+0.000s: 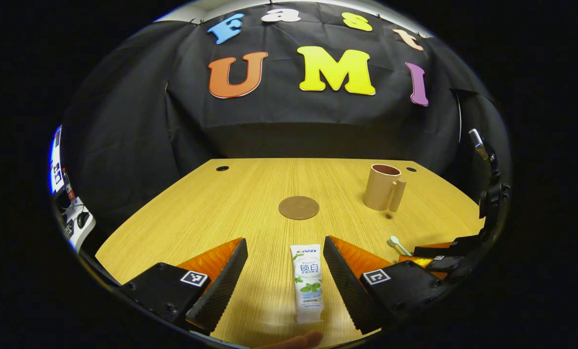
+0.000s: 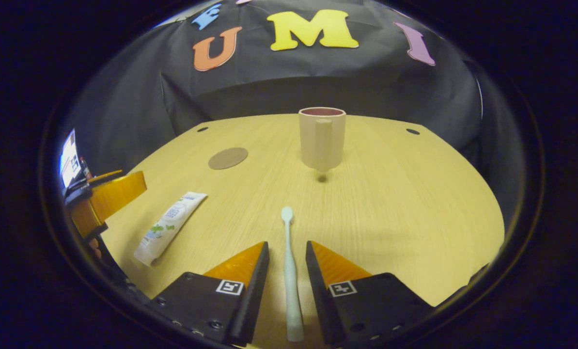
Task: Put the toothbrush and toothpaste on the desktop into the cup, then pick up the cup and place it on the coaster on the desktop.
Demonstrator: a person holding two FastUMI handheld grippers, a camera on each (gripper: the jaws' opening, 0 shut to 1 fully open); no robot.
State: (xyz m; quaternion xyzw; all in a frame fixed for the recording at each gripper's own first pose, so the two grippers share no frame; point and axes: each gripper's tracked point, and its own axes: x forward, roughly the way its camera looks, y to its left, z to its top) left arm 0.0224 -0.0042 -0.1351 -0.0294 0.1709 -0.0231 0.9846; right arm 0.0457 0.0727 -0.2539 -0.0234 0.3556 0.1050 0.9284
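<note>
A white toothpaste tube (image 1: pixel 308 286) lies flat on the wooden desk (image 1: pixel 221 203), between the wide-apart fingers of my left gripper (image 1: pixel 284 241), which is open and not touching it. A pale toothbrush (image 2: pixel 289 271) lies head-away between the fingers of my right gripper (image 2: pixel 287 245); a narrow gap shows on each side, so that gripper is open too. The beige cup (image 2: pixel 321 138) stands upright straight beyond the brush, its handle facing me. A round brown coaster (image 1: pixel 298 207) lies mid-desk, with the cup (image 1: pixel 383 186) to its right. The tube (image 2: pixel 170 228) is left of the right gripper.
The right gripper (image 1: pixel 439 257) shows low at the right of the left gripper view, beside the brush head (image 1: pixel 395 242). The left gripper (image 2: pixel 104 194) sits at the left edge of the right gripper view. Black cloth walls close the desk's back and sides. A fingertip (image 1: pixel 298 341) peeks in below.
</note>
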